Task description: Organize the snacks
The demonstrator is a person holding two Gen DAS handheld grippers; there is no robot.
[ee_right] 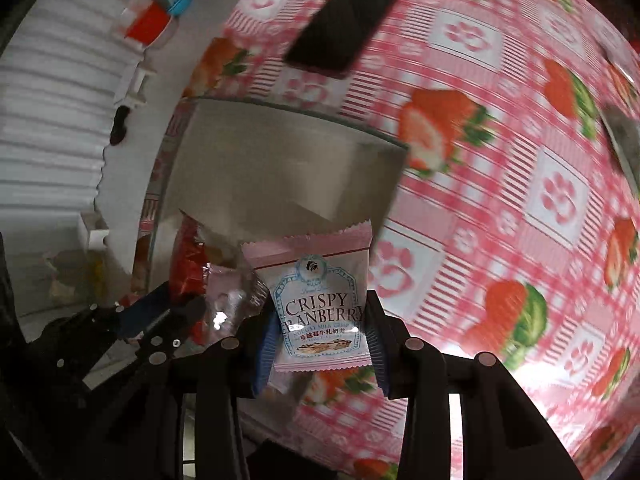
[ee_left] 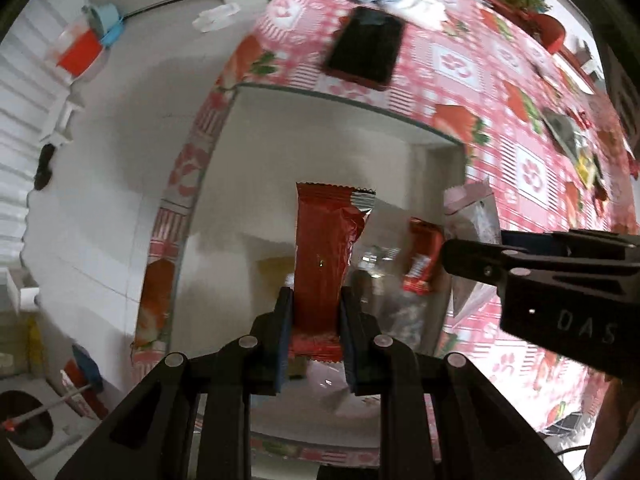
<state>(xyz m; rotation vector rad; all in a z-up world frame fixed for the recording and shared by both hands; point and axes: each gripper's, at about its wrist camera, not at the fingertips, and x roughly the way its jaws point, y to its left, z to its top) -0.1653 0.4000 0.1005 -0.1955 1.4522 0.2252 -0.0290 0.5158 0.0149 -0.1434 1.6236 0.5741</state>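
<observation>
Holding two snack packets above a clear container on the strawberry-print tablecloth (ee_right: 500, 128).
A red wafer bar (ee_left: 324, 256) is clamped in the closed left gripper (ee_left: 316, 332); a pink Crispy Cranberry nougat packet (ee_right: 320, 304) is pinched in the narrowly parted right gripper (ee_right: 320, 348), over the clear container (ee_left: 320, 98), beside a black phone (ee_left: 366, 48).

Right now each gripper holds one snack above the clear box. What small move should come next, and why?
Probably lower the left gripper a little and release its red bar into the clear box, since it is directly above the opening, where another red snack already lies.
</observation>
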